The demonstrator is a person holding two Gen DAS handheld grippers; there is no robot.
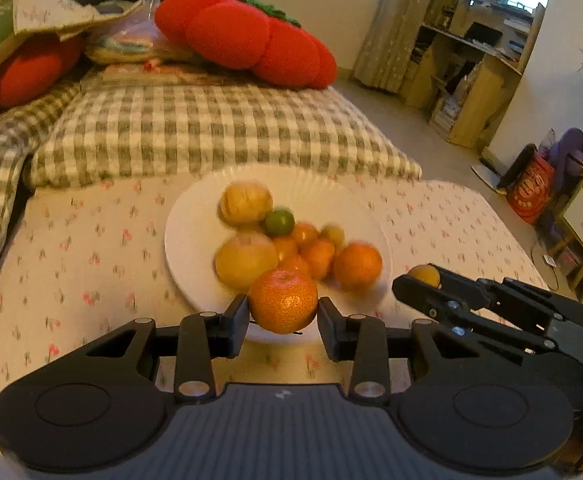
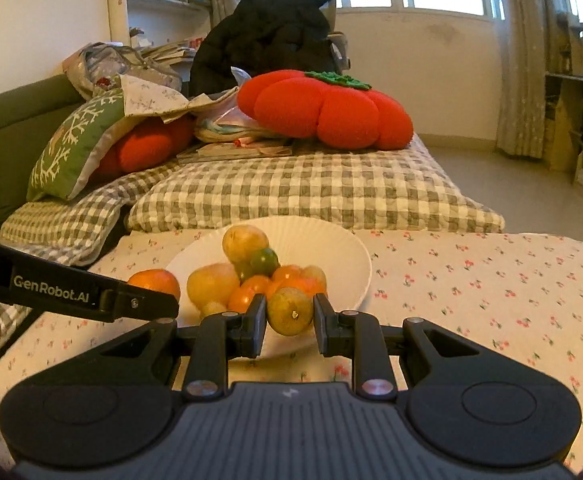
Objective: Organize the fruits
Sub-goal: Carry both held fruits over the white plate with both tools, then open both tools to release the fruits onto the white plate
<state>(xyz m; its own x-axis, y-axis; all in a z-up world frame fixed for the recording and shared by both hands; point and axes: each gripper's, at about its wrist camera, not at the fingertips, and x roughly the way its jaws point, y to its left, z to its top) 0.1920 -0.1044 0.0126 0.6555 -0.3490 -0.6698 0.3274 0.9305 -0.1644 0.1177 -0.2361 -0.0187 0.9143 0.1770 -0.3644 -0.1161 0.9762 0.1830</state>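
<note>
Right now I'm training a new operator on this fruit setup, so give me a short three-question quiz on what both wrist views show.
1. True or false: the left gripper is empty.
2. Which fruit is clamped in the right gripper? A) a bright orange mandarin B) a small yellow-green fruit C) a dark green lime
3. What do the remaining fruits rest on?

Key:
1. False: it is shut on an orange mandarin.
2. B: the yellow-green fruit sits between its pads.
3. A white plate on the cherry-print tablecloth.
</note>
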